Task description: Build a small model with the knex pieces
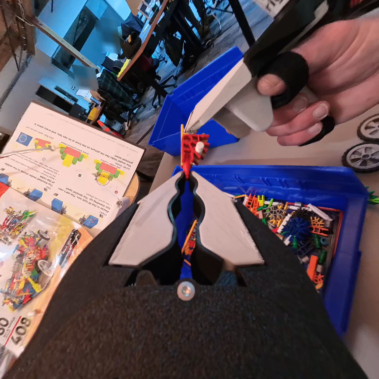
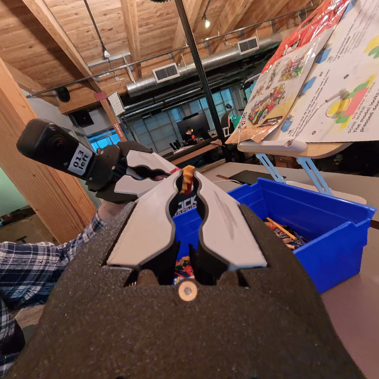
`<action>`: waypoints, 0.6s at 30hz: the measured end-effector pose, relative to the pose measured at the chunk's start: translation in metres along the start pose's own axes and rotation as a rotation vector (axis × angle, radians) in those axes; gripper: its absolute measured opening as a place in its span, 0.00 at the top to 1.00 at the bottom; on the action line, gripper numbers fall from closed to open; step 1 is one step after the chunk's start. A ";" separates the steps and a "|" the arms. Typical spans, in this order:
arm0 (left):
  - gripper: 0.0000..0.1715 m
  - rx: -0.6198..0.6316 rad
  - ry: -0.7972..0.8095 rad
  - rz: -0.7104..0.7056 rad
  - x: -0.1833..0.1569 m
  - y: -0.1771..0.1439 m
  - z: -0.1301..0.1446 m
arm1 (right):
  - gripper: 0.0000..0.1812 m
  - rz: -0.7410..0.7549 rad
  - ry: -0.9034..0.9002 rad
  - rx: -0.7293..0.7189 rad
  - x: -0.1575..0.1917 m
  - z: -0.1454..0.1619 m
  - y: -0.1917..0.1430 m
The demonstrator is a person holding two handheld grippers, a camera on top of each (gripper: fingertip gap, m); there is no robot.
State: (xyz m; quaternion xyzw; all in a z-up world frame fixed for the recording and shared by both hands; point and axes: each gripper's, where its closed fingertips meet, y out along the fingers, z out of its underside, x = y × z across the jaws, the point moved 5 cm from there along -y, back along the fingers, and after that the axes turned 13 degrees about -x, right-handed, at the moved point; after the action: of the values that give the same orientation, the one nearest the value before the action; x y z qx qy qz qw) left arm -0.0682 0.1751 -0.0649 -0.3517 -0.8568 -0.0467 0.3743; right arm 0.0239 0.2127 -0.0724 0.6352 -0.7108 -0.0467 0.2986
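1. The left gripper (image 1: 186,176) has its fingers nearly closed on the red stem of a small toy piece (image 1: 193,148), red and yellow with a white peg.
2. The right gripper (image 2: 187,180) pinches the same toy piece from the other end, fingers narrow.
3. The piece is in the air above a blue bin (image 1: 348,205) full of colourful building parts (image 1: 291,221).
4. An instruction sheet (image 1: 67,162) stands on a stand at the left; two grey wheels (image 1: 365,158) lie on the surface.
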 end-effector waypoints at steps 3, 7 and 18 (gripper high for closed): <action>1.00 -0.006 0.026 -0.006 -0.001 0.000 -0.001 | 0.94 -0.027 0.017 0.015 0.000 0.001 -0.002; 1.00 -0.004 0.063 -0.012 -0.002 -0.002 -0.006 | 0.83 -0.094 0.072 0.036 0.006 0.001 -0.002; 1.00 0.036 0.150 -0.001 -0.008 -0.002 -0.008 | 0.82 -0.124 -0.024 0.076 0.019 0.009 0.004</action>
State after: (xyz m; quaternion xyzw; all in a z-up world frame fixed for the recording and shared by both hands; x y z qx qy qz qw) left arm -0.0606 0.1665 -0.0642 -0.3401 -0.8271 -0.0579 0.4438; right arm 0.0155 0.1928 -0.0712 0.6883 -0.6749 -0.0458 0.2620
